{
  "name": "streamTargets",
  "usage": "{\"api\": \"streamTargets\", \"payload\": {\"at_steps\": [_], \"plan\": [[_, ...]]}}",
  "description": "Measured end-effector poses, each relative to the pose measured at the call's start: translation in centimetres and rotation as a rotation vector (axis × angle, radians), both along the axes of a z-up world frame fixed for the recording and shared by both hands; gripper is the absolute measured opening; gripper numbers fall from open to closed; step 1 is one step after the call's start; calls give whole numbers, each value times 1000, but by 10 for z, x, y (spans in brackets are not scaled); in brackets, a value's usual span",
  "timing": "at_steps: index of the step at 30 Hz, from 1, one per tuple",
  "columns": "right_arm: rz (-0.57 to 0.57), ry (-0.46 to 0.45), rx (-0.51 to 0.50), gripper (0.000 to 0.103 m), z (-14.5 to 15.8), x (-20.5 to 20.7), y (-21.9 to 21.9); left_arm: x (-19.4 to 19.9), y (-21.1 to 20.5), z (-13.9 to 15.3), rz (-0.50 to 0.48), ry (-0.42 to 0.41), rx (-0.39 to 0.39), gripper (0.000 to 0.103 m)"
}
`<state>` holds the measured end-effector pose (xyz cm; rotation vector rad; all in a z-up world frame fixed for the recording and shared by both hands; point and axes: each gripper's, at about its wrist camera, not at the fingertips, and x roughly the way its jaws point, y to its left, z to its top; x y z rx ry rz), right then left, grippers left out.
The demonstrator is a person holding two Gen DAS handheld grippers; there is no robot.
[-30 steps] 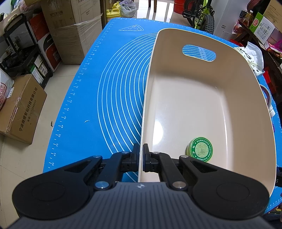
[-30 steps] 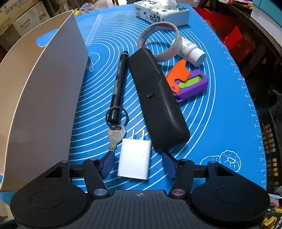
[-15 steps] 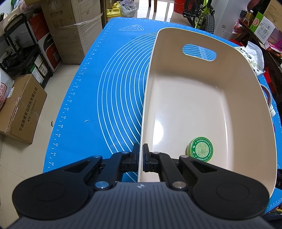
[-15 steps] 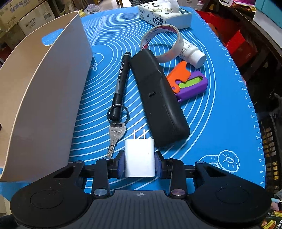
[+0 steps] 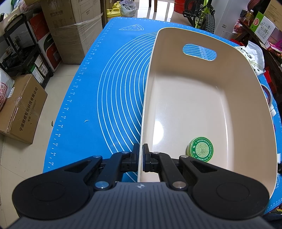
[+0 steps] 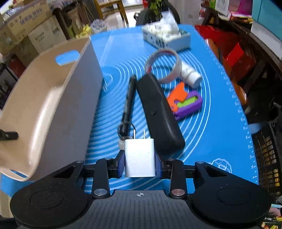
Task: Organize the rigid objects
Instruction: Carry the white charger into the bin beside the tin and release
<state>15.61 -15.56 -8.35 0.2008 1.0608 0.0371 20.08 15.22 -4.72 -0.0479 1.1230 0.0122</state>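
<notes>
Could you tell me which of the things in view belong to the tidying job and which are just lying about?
Part of the job:
beige bin, clamped at its rim by the left gripper
white charger, held in the right gripper
green ointment tin, in the bin
black case
black pen
orange and purple toy
tape roll
white bottle

Just lying about:
tissue box
cardboard boxes
bicycle

beige bin, green tin, white charger, blue mat with white rings
</notes>
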Motion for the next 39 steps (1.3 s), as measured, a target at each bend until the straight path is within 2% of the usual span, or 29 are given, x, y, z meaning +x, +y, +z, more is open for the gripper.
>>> {"api": "streamTargets", "payload": {"at_steps": [11,15,20,26,39], "plan": [[-3,-226,37,43,66,4,8,0,1,0,1,1,-1,5],[40,-307,35,43,90,16,28,1,1,1,1,2,0,5],[111,-363,23,43,100,36,63,0,1,1,0,1,1,5],[165,-356,-2,43,88,62,98,1,1,1,-1,3,0,5],[319,-197,-79,43,36,72,156,2,2,0,-5,5,2,5]]}}
